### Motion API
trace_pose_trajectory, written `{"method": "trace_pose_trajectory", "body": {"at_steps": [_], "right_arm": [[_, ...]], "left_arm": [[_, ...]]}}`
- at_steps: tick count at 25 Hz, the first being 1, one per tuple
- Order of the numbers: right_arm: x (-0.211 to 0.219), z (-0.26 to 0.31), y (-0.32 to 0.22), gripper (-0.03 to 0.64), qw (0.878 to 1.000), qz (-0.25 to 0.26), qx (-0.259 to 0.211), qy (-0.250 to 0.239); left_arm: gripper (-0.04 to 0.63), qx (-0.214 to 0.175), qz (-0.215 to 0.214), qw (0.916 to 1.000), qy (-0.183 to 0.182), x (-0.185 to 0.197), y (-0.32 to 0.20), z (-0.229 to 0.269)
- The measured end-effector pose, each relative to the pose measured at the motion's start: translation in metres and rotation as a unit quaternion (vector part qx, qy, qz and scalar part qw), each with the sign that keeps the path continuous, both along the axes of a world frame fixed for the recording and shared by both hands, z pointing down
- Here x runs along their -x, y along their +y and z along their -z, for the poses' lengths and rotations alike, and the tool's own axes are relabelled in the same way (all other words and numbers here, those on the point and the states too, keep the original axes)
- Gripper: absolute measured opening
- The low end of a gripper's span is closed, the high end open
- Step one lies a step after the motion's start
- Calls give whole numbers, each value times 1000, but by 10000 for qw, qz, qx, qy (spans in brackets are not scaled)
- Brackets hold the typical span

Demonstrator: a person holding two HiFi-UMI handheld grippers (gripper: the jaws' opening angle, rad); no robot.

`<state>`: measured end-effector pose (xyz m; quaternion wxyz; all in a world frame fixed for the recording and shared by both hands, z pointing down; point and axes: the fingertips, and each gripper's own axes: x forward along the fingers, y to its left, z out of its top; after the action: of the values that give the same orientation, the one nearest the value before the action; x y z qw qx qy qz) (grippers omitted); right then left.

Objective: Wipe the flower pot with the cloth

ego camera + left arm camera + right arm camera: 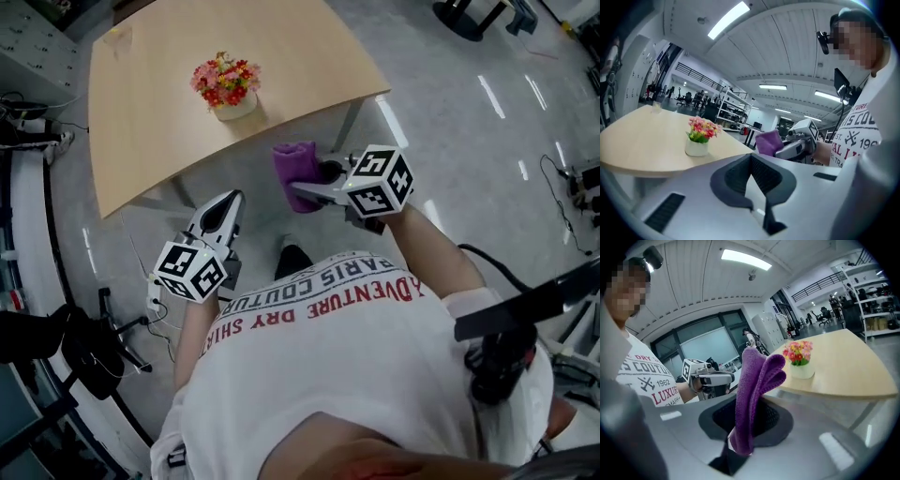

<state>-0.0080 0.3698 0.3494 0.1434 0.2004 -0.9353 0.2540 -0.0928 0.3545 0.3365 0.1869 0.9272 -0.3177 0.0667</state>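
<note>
Flower pot (234, 108), white with red and pink flowers, sits on the wooden table (141, 159) in the upper left of the head view, well apart from both grippers. The right gripper (302, 193), mid-frame, has its fingers clamped on the purple cloth (296, 171), just off the table edge. The left gripper (225, 204), lower left, has its fingers pinched together on nothing.

Purple cloth (296, 172), white flower pot (236, 110), red, pink and yellow flowers (225, 81), pale wood table (159, 141), grey floor (450, 141)
</note>
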Motion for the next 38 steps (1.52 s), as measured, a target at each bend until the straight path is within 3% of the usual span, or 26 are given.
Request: {"method": "trace_pose_trajectory", "body": {"at_steps": [4, 8, 13, 17, 23, 28, 38], "right_arm": [[-17, -26, 98, 57, 9999, 54, 53, 81], [-37, -26, 189, 57, 9998, 119, 58, 119], [-36, -12, 291, 57, 9996, 110, -83, 230], [-33, 27, 314, 57, 9990, 95, -348, 245], [-2, 39, 345, 57, 9983, -60, -517, 247], [-14, 61, 348, 57, 9982, -54, -592, 120], [13, 66, 351, 57, 9970, -82, -764, 92]], "left_arm": [[2, 133, -59, 9999, -85, -31, 88, -18], [2, 22, 211, 9998, -36, -55, 177, -3], [2, -207, 175, 9996, -118, -64, 281, 21], [2, -337, 158, 9992, -153, -66, 311, 52], [2, -468, 140, 9986, -225, -32, 346, 63], [2, -515, 169, 9981, -306, -47, 346, 87], [2, -615, 219, 9975, -280, -21, 349, 88]]}}
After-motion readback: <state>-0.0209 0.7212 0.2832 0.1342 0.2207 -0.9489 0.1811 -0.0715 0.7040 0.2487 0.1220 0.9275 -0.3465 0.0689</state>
